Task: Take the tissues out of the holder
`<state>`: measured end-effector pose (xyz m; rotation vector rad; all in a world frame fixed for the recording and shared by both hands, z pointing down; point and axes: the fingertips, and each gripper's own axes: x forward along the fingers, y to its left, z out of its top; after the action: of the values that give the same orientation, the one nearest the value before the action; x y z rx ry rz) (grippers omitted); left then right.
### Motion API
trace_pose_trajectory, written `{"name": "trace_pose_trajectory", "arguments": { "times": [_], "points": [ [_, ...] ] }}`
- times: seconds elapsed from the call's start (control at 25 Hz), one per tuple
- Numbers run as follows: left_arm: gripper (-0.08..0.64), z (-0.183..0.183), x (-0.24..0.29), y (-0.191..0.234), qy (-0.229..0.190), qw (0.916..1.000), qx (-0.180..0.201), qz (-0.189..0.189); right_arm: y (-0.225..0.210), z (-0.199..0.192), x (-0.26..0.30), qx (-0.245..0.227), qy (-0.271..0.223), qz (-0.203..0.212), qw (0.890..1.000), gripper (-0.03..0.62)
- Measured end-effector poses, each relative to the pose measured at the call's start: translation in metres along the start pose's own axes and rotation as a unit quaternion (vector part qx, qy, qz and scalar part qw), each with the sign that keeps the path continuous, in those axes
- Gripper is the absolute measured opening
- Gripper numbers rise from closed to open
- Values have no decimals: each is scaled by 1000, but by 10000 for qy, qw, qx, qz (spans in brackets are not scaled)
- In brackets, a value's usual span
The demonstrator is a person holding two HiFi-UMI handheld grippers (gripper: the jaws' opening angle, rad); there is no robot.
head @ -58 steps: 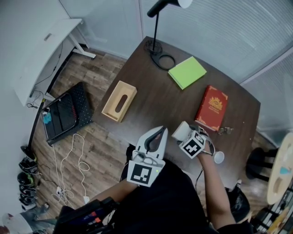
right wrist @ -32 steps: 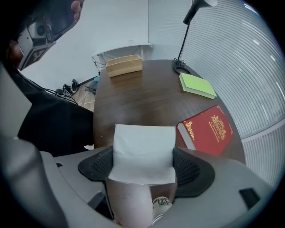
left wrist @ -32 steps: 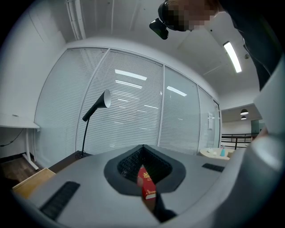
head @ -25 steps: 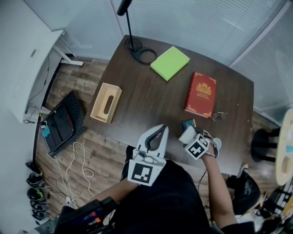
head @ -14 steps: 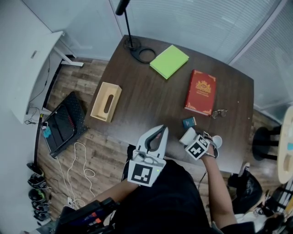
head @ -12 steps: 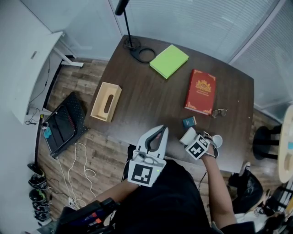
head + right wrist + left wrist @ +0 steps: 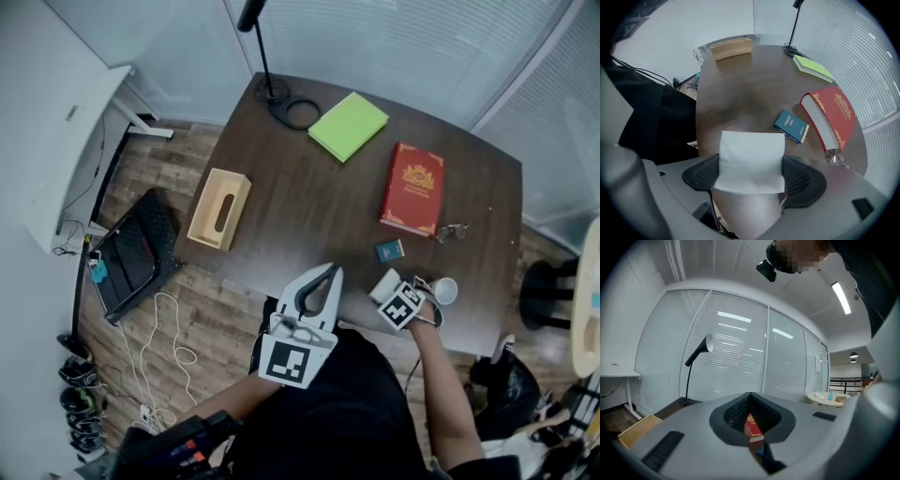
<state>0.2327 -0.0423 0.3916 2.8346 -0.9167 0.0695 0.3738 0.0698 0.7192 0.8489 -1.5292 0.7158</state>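
Note:
The wooden tissue holder lies at the dark table's left edge, its slot showing dark; it also shows far off in the right gripper view. My right gripper hovers over the table's near edge, shut on a white folded stack of tissues that stands between its pads. My left gripper is shut with nothing in it, held near my body at the near edge, well apart from the holder. In the left gripper view the holder sits low at the left.
On the table lie a red book, a green notebook, a small blue book, keys, a white cup and a lamp base. A black device and cables lie on the floor at the left.
The right gripper with the tissues has drifted slightly toward the table's near edge. The left gripper has sunk slightly nearer. The head view has shifted a little.

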Motion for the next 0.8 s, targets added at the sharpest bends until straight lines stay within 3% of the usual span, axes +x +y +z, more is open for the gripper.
{"name": "trace_pose_trajectory", "arguments": {
  "times": [0.8],
  "points": [
    [-2,-2,-7,2,27,10000,-39,-23,3,0,-1,155,-314,47,9994,426]
  ]
}}
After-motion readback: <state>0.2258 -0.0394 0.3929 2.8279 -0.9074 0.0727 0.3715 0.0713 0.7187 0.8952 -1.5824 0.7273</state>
